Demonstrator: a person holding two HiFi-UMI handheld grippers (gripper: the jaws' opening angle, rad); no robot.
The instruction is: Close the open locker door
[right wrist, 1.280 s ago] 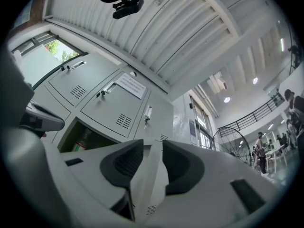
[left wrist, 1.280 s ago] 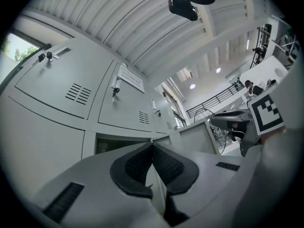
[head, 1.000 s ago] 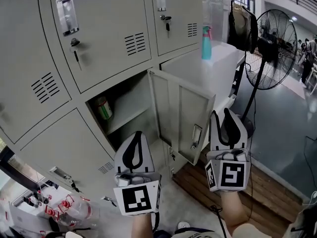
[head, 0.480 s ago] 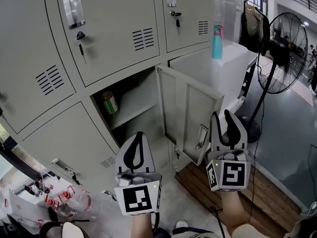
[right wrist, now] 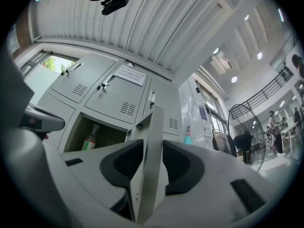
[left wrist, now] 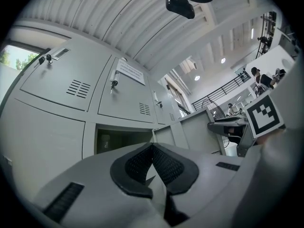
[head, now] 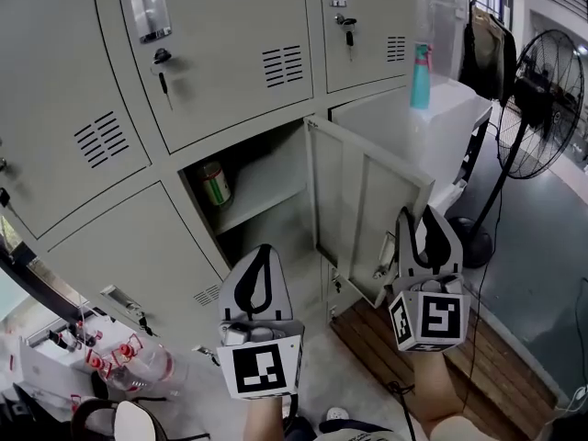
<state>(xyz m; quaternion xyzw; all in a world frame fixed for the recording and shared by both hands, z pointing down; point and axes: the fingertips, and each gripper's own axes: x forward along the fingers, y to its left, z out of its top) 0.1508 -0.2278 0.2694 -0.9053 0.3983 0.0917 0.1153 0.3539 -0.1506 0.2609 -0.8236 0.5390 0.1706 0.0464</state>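
My right gripper (head: pixel 416 219) is clamped on the free edge of the open locker door (head: pixel 367 205), and the panel fills the gap between my pads. The door stands swung out at three o'clock from the open compartment (head: pixel 271 168), where a bottle (head: pixel 216 184) stands. My left gripper (head: pixel 260 251), at nine o'clock from the right, has its tips together on nothing.

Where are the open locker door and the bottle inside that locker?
open locker door (head: pixel 367 214), head view, middle of its panel.
bottle (head: pixel 217 184), head view, on its label.
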